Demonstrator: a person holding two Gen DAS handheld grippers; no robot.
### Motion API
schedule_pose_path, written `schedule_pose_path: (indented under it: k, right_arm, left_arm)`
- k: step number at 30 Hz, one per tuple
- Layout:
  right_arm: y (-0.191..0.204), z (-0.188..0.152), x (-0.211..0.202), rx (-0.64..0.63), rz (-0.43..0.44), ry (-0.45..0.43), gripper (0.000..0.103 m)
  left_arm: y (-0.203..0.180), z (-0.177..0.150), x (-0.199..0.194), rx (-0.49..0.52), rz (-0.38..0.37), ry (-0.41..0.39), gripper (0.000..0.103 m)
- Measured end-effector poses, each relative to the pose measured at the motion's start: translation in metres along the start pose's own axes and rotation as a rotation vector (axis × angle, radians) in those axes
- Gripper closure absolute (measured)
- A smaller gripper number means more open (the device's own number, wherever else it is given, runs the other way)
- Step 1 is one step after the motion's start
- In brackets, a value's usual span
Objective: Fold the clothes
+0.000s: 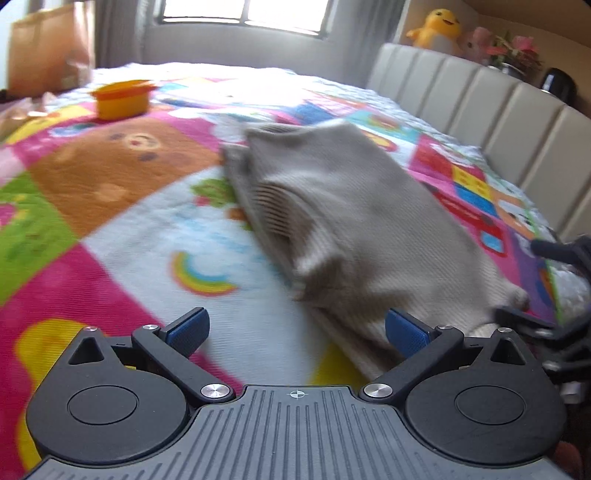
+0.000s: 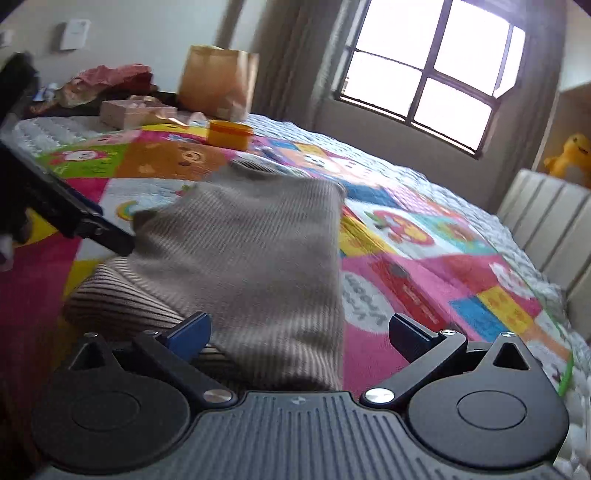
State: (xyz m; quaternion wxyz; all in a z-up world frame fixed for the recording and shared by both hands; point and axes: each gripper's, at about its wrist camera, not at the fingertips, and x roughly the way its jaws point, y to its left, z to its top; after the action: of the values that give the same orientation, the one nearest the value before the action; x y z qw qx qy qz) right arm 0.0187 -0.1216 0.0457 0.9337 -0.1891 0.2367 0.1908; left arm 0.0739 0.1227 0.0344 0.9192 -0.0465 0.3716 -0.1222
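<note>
A beige ribbed knit garment (image 1: pixel 351 229) lies folded into a long strip on the colourful bedspread (image 1: pixel 110 206). It also shows in the right wrist view (image 2: pixel 258 258), with a darker ribbed hem at its near left. My left gripper (image 1: pixel 295 328) is open and empty, just left of the garment's near end. My right gripper (image 2: pixel 299 332) is open and empty, its jaws spread over the garment's near edge. The left gripper shows at the left edge of the right wrist view (image 2: pixel 74 218), the right gripper at the right edge of the left wrist view (image 1: pixel 546 325).
A yellow-orange tub (image 1: pixel 122 99) stands on the far part of the bed. A padded headboard (image 1: pixel 498 110) runs along the right, with plush toys (image 1: pixel 439 29) above it. A brown paper bag (image 2: pixel 218 81) and boxes (image 2: pixel 136 112) are beyond the bed's far left.
</note>
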Motion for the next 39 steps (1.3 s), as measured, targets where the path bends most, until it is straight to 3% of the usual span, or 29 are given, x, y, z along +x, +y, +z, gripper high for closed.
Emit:
schedule_pose_path:
  k: [4,8,10,11,12,15,17,22,28,33,39]
  right_arm:
    - [0.028,0.009,-0.014,-0.128,0.201,-0.036,0.001]
    - [0.069,-0.008,0.005,-0.360,0.184,0.013,0.015]
    - [0.076,-0.014,0.012,-0.413,0.162,0.003,0.018]
    - [0.073,-0.009,0.013,-0.376,0.160,0.000,0.021]
    - [0.068,-0.003,0.013,-0.333,0.161,-0.001,0.032]
    - [0.030,0.019,0.019,-0.053,0.212,0.029,0.033]
    - [0.012,0.025,0.024,0.054,0.239,0.041,0.033]
    - [0.002,0.022,0.027,0.122,0.275,0.077,0.033]
    - [0.003,0.022,0.022,0.092,0.253,0.067,0.033]
    - [0.026,0.011,-0.001,-0.159,0.131,-0.004,0.017]
    - [0.046,-0.014,0.008,-0.354,0.000,-0.005,0.017]
  left_arm:
    - [0.018,0.001,-0.008,-0.011,0.043,-0.011,0.000]
    - [0.023,0.001,-0.022,0.008,0.032,-0.026,0.000]
    - [0.019,0.000,-0.030,0.033,0.011,-0.034,0.000]
    - [0.016,-0.001,-0.033,0.056,-0.003,-0.040,0.000]
    - [0.012,-0.002,-0.036,0.080,-0.017,-0.045,0.000]
    - [-0.002,-0.006,-0.045,0.172,-0.078,-0.050,0.000]
    - [-0.013,-0.010,-0.044,0.236,-0.125,-0.041,0.000]
    - [-0.040,-0.016,-0.020,0.335,-0.140,0.009,0.000]
    - [-0.051,-0.007,-0.003,0.344,-0.125,0.012,0.000]
    - [-0.059,0.001,0.008,0.346,-0.113,0.006,0.000]
    - [-0.054,0.013,0.012,0.277,-0.142,0.003,0.000]
